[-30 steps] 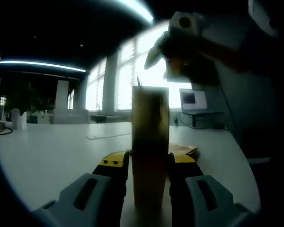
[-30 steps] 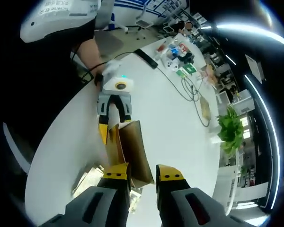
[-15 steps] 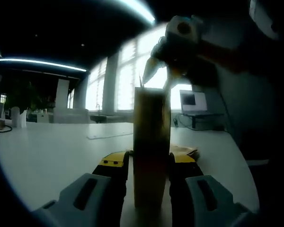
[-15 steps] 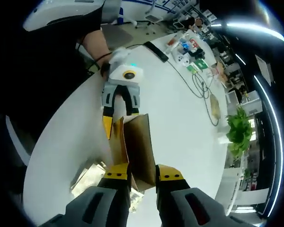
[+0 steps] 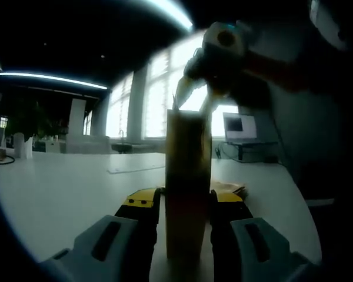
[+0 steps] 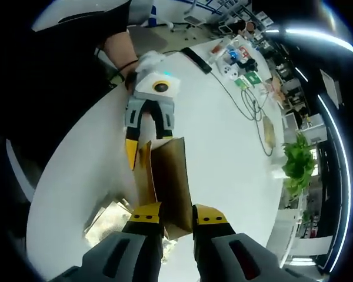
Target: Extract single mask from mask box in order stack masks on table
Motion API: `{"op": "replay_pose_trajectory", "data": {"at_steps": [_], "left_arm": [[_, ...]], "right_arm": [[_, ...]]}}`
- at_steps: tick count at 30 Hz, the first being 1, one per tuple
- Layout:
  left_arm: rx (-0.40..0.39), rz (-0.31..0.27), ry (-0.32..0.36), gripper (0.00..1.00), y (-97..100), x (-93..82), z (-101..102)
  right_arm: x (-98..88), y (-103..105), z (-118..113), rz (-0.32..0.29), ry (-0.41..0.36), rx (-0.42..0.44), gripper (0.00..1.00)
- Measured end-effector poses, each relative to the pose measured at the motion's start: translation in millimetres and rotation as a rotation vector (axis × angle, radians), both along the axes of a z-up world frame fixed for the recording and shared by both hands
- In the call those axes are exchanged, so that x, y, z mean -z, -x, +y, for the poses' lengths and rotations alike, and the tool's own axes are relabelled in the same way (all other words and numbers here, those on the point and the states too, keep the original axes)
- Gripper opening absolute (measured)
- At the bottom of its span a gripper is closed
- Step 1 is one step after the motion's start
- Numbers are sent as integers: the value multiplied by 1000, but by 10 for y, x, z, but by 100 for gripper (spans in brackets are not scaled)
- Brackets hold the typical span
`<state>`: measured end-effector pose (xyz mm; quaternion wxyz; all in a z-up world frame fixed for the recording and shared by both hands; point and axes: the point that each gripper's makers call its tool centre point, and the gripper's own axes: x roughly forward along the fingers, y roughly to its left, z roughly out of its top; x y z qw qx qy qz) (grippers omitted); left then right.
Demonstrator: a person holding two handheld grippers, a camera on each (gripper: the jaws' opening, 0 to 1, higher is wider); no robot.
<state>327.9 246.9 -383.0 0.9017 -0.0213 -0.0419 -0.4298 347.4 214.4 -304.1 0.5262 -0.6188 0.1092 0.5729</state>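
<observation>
The tall brown cardboard mask box (image 6: 167, 179) stands upright on the white table (image 6: 223, 153), clamped by the left gripper (image 5: 184, 202). The right gripper (image 6: 172, 216), jaws narrowly apart, hovers above its open top. Masks are probably light and limp; pinch one edge.

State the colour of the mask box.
Brown, like kraft cardboard; the mask box shows best in the right gripper view.
</observation>
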Motion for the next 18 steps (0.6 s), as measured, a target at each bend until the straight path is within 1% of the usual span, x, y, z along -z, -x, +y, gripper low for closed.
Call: {"op": "replay_pose_trajectory", "data": {"at_steps": [3,8,12,18], "left_arm": [[0,0,1,26,3,0,-3],[1,0,1,26,4,8,-8],[2,0,-1,26,9,9,-16],[-3,0,-3,26,7,7,-8]], "right_arm": [[-5,-7,-7,-11,4,-3,15],[-71,20,3,-5,-19,4,15],[-24,27,-9,-7,-2,-2,15],[-2,21,3,-14,-6,-4,16]]}}
